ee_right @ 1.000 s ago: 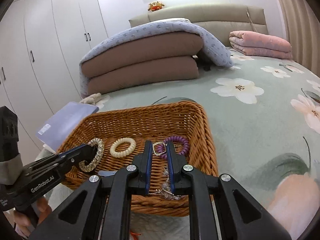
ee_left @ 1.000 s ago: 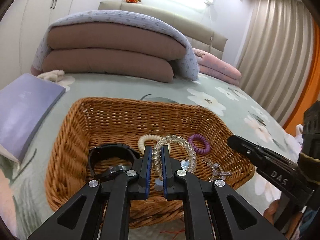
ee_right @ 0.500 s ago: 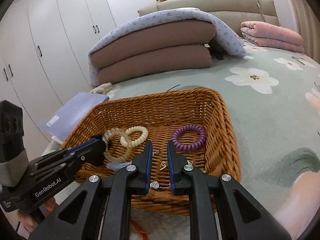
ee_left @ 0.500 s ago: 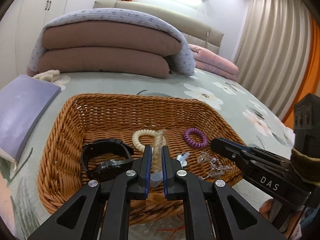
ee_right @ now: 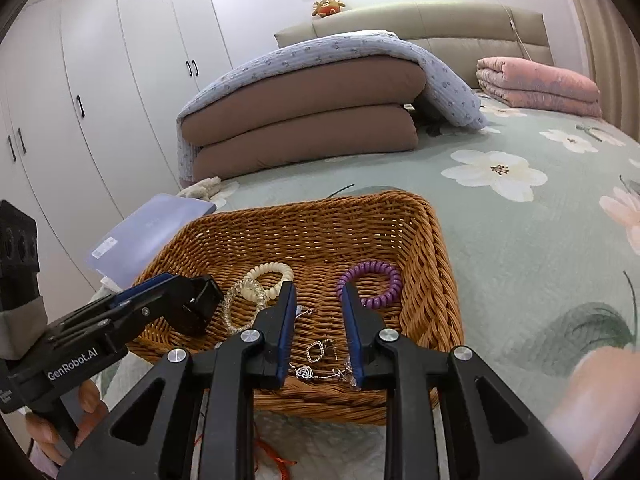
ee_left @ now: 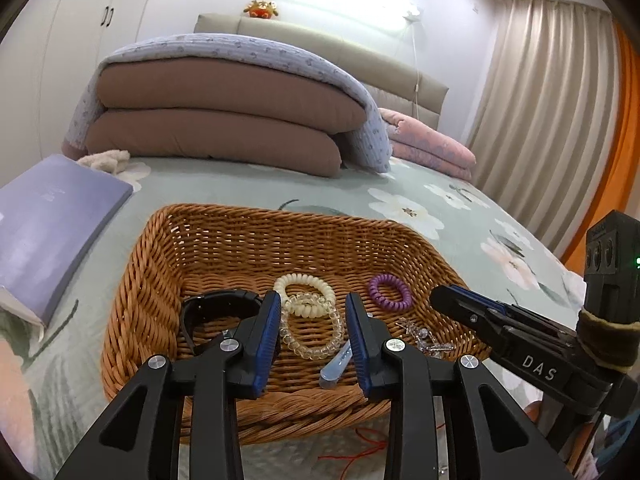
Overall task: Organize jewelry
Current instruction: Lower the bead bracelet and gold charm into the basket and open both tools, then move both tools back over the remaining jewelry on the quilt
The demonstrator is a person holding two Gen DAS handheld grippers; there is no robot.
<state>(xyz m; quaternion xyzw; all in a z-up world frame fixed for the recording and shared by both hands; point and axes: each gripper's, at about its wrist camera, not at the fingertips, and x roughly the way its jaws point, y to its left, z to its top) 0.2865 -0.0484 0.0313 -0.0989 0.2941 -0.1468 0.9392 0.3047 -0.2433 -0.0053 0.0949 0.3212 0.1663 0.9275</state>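
Observation:
A wicker basket [ee_left: 240,248] [ee_right: 436,276] sits on the flowered bedspread. In it lie a clear coil bracelet [ee_left: 312,334] [ee_right: 240,304], a cream coil band [ee_left: 304,286] [ee_right: 268,274], a purple coil band [ee_left: 390,292] [ee_right: 370,282], a black watch [ee_left: 218,308], a pale blue clip [ee_left: 334,366] and silver earrings [ee_left: 424,338] [ee_right: 320,360]. My left gripper [ee_left: 314,322] [ee_right: 200,300] is open and empty above the clear bracelet. My right gripper [ee_right: 318,316] [ee_left: 444,300] is open and empty above the earrings at the basket's near right.
A lilac book [ee_left: 52,224] [ee_right: 152,228] lies left of the basket. Folded brown quilts under a blue blanket [ee_left: 224,112] [ee_right: 312,120] and a pink blanket [ee_left: 428,140] [ee_right: 540,84] lie at the bed's head. Red thread [ee_left: 360,448] lies before the basket.
Both grippers have opened. The left let go of the clear bracelet, which now lies in the basket by the cream band. Both pulled back a little toward the near rim.

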